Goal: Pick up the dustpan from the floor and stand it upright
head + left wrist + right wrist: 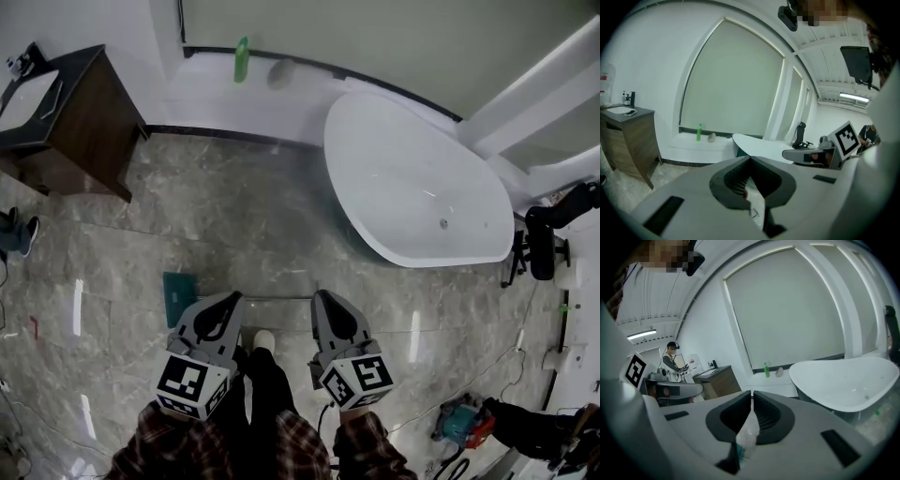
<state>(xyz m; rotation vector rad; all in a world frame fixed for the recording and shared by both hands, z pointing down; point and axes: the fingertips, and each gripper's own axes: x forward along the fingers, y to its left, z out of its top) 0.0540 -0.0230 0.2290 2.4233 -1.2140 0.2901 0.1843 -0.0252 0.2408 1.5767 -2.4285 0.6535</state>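
Two tools (229, 300) (324, 298), one dustpan (177, 296), one bathtub (412, 192), one cabinet (91, 124), one bottle (242, 58).

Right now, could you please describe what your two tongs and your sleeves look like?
The left tongs and the right tongs are alike: light grey shells with dark, ribbed inner pads that taper towards the tips. Each carries a cube with black-and-white square markers at its rear. The sleeves are a dark red plaid.

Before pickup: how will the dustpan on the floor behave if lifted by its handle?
The dustpan looks like thin teal plastic: probably light, stiff. Lifted by its long thin handle, the pan end would likely swing down. On the glossy floor it may slide if nudged.
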